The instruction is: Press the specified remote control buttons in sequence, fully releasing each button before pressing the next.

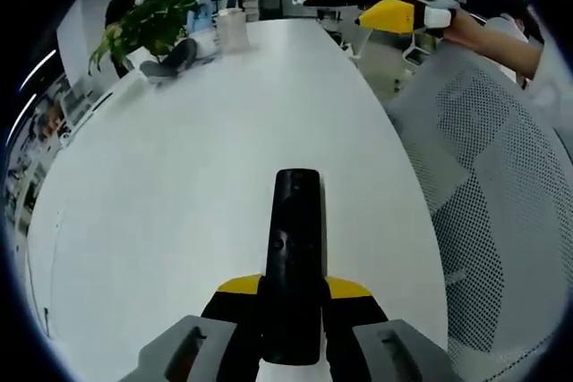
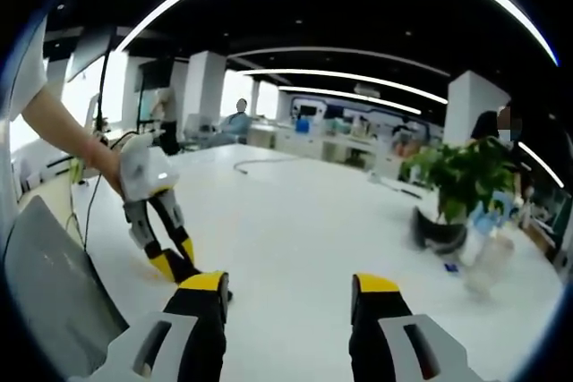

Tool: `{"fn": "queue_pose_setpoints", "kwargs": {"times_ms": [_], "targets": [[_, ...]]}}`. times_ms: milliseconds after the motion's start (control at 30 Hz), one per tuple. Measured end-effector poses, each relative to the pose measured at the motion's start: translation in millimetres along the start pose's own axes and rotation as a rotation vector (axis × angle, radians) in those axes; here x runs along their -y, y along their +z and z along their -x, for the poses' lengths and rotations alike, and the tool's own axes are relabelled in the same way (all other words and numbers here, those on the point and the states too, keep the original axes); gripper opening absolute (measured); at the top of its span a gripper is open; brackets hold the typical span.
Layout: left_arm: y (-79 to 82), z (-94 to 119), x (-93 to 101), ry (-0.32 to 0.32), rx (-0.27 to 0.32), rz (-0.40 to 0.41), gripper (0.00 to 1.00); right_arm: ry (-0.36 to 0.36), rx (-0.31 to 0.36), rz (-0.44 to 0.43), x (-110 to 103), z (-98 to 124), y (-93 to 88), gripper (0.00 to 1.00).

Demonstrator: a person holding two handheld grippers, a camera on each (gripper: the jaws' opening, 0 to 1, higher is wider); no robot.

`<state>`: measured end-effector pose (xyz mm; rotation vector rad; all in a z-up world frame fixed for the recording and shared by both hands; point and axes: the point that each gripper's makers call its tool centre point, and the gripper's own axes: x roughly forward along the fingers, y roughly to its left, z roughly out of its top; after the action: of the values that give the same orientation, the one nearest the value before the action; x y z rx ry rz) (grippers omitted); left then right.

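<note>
Remote control, black, slim and rigid, is held lengthwise between the jaws of the left gripper, its far end projecting out over the white table. It is judged light and hard-shelled, with a smooth casing likely to slip unless clamped across its narrow sides near the rear, as is done now, so that the button face is left free. The right gripper is held above the table with its jaws standing wide apart and nothing between them. At the table's far end a potted plant is seen; its pot's contents beyond the foliage cannot be made out.
</note>
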<state>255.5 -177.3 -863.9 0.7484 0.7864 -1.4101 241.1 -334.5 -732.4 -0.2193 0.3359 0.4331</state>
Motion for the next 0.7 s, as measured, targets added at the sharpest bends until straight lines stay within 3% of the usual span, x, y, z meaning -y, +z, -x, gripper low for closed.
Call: {"fn": "queue_pose_setpoints", "kwargs": {"times_ms": [700], "targets": [[1.1,-1,15.7,-0.001,0.010,0.001,0.24,0.031,-0.022,0.018,-7,-2,-3.1,0.49]]}}
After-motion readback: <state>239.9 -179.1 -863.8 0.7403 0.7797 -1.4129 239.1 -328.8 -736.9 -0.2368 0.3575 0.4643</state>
